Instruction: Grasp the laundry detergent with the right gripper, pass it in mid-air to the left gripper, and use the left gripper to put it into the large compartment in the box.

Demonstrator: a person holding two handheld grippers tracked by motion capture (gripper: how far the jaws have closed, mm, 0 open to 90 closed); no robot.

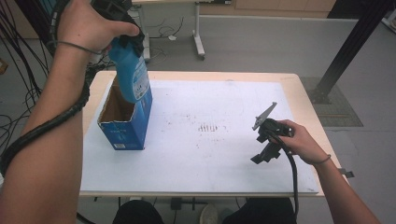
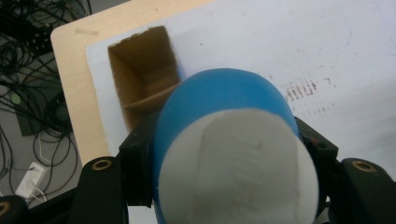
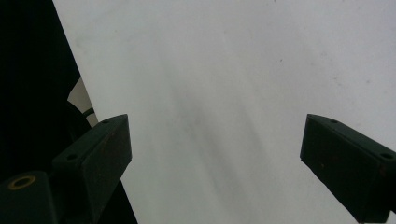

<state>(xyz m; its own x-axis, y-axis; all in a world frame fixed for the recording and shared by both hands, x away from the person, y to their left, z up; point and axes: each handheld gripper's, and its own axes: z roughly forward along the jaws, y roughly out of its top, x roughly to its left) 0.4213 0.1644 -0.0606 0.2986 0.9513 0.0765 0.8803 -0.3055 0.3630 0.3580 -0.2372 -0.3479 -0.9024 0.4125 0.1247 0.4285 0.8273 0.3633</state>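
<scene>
A blue bottle is held over an open box while the other tool rests low on the table.

Nearest to the person, the right tool (image 1: 262, 154) sits low over the white sheet (image 1: 210, 154) near the right front of the table (image 1: 299, 88), with the right hand (image 1: 299, 140) around its body; in the right gripper view its two black jaws stand wide apart with nothing between them, only the white sheet below. Farther back on the left, the left tool (image 1: 127, 44) is raised in the left hand (image 1: 86, 23) and its jaws press on both sides of the blue bottle (image 1: 131, 70), which has a white end (image 2: 238, 168) facing the camera in the left gripper view. The bottle hangs a little tilted, its lower end at the open top of the blue cardboard box (image 1: 123, 123), which stands on the left part of the sheet. Behind the table, grey floor (image 1: 261, 42) and black cables (image 1: 14, 56) are visible.
</scene>
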